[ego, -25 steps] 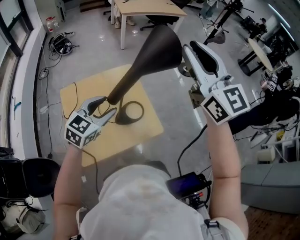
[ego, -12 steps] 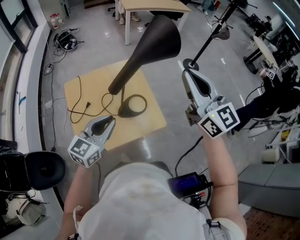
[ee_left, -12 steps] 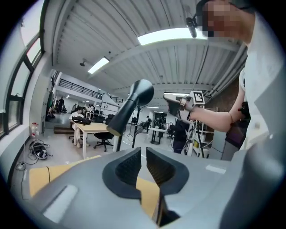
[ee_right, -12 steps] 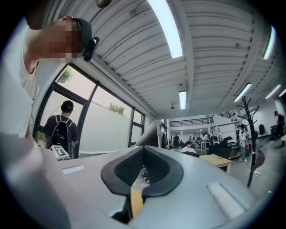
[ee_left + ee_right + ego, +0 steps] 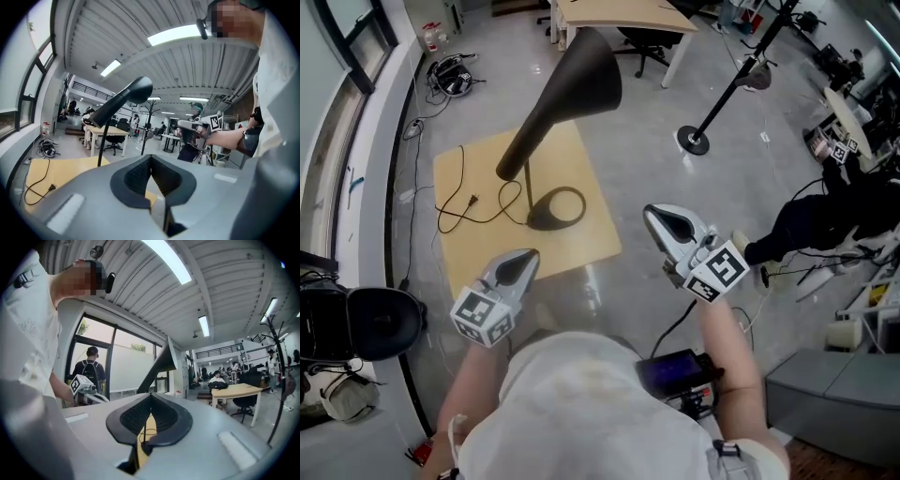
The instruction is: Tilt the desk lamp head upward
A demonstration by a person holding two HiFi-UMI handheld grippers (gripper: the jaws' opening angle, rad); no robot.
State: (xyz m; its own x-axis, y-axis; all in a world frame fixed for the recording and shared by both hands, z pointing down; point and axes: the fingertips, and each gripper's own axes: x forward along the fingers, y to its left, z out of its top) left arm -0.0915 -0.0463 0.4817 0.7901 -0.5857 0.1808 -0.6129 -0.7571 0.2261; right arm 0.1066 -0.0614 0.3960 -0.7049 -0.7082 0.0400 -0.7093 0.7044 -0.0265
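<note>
Far left on the table (image 5: 591,225), the lamp's cord (image 5: 457,201) loops across the wood with its plug lying loose.

Next over are the left tongs (image 5: 526,263), low at the near edge of the table. They're pressed together with nothing in them, and the left gripper view shows the pads (image 5: 140,174) meeting at the tip, no gap. They sit well short of the lamp (image 5: 567,84) and don't touch it.

The lamp stands about mid-table on its round base (image 5: 553,208). A thin stem goes up from there, and the black cone head slants upward from the joint, wide end highest. In the left gripper view the lamp (image 5: 123,99) rises just left of the tongs' tip.

The right tongs (image 5: 662,219) are off to the right over the floor, also squeezed shut and empty, clear of the lamp. Their own view has the lamp (image 5: 161,363) straight ahead past the closed tip (image 5: 150,400), with the left tongs (image 5: 83,387) showing at the left.

Hard-to-see bits:
- From above, the cone covers the top of the stem and the joint.
- I can't see inside the shade.
- In both gripper views the tongs' own bodies block the lamp base.
</note>
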